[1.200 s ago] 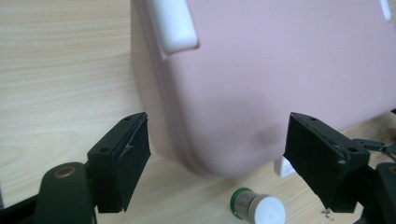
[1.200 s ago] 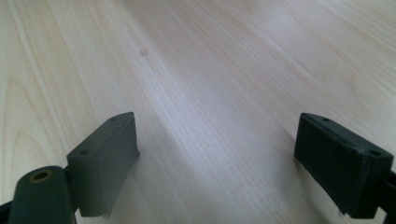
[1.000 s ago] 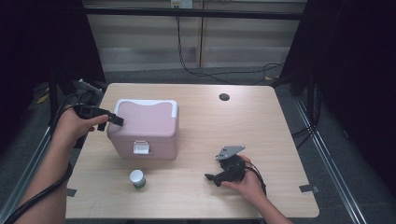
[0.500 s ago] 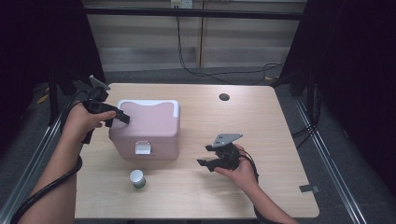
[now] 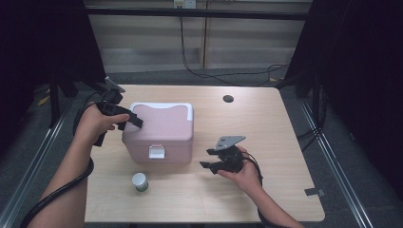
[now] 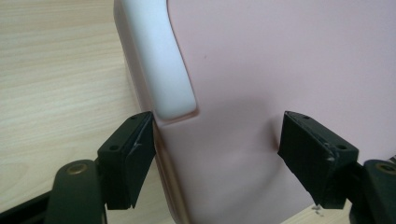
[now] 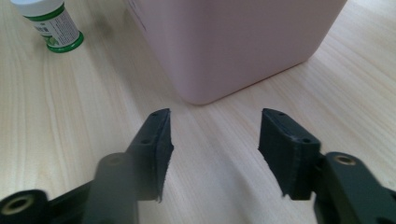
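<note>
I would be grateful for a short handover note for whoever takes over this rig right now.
Left gripper: open, jaws straddling the near-left top edge of the pink plastic lidded box, beside its white handle; grip not closed.
Right gripper: open and empty, jaws have just been closing, low over the light wooden table facing the box's corner.
Small white bottle with green label: upright in front of the box.
Done: nothing visibly; latch looks closed.
Left: probably steady the box and open it.
</note>
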The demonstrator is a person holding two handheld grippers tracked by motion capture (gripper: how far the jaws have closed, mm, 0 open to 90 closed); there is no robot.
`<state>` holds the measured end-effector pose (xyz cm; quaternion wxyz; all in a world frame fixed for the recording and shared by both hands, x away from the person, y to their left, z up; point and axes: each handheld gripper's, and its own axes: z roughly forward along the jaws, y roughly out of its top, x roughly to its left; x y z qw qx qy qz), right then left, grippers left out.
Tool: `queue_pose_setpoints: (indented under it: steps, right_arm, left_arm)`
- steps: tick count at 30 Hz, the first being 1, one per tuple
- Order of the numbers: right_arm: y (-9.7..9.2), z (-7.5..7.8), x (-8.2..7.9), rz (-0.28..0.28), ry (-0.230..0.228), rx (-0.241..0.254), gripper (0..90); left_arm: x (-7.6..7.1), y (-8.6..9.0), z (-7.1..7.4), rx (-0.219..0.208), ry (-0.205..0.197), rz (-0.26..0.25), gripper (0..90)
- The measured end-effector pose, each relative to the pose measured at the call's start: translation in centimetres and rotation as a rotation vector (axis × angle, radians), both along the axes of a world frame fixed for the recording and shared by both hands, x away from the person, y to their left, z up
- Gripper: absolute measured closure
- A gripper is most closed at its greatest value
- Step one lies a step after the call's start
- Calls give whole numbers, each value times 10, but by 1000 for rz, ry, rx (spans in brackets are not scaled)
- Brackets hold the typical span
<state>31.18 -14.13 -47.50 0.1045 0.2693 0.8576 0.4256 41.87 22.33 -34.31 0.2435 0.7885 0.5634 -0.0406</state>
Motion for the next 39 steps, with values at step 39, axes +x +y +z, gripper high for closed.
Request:
queue_pose_setpoints:
  steps: [39]
  right_arm:
    - [-45, 5, -6, -50, 8, 1, 735]
  left_arm:
    - [-14, -69, 2, -5, 53, -105, 318]
